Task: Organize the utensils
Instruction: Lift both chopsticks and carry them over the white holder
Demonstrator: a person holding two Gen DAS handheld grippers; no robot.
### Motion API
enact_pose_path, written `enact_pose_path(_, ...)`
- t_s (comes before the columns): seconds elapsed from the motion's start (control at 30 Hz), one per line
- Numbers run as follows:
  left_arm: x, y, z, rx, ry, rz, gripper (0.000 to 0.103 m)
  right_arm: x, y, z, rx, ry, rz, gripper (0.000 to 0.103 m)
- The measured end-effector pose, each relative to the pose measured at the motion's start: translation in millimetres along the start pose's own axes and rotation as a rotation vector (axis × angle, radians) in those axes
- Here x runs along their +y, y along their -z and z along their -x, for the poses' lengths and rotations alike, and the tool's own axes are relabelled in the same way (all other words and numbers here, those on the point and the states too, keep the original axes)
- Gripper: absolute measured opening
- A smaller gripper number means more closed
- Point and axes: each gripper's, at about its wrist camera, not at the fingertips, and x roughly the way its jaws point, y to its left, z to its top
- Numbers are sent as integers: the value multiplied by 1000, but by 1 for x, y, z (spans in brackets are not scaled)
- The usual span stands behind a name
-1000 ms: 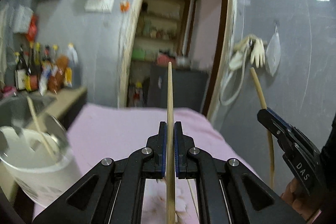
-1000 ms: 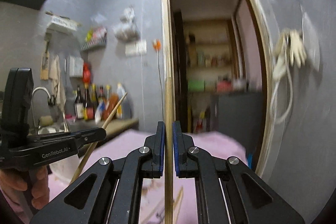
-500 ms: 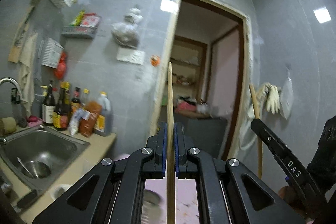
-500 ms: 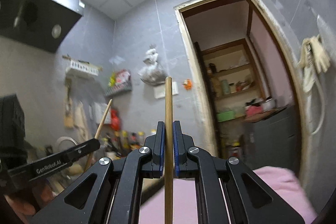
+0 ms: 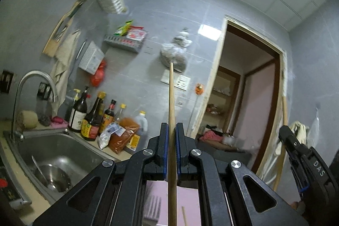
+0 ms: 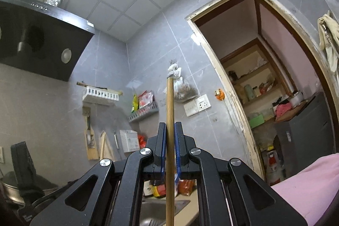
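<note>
Chopsticks fill the middle of both views, one clamped in each gripper. The left gripper [image 5: 172, 137] has its fingers closed on a wooden chopstick [image 5: 171, 103] that runs up the centre of the frame, its tip against the grey tiled wall. At lower left of that view lie a steel sink [image 5: 50, 154] and a row of sauce bottles [image 5: 93, 118] on the surface; the right gripper [image 5: 285, 132] enters at lower right. In the right wrist view that gripper's fingers are likewise closed on a second chopstick [image 6: 170, 111], upright at frame centre, with a black range hood [image 6: 40, 46] at upper left and a pink cloth [image 6: 307, 181] at lower right.
</note>
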Motion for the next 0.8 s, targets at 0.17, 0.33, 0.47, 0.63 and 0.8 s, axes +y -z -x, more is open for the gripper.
enact_pose_path(0.17,19,9,-7,-5,-38,53,4,3,16,-8,-10,52,-3,5)
enact_pose_path(0.33,27,23,-9,-9,-83,71,4,-4,27,-11,6,81,-20,5)
enact_pose_path(0.47,29,33,-10,-12,-113,79,4,-10,34,-12,22,96,-30,5)
enact_pose_path(0.63,28,42,-13,-16,-144,80,4,-8,39,-14,25,105,-19,5)
enact_pose_path(0.8,28,47,-12,-13,-150,83,4,-5,41,-13,25,99,-5,5)
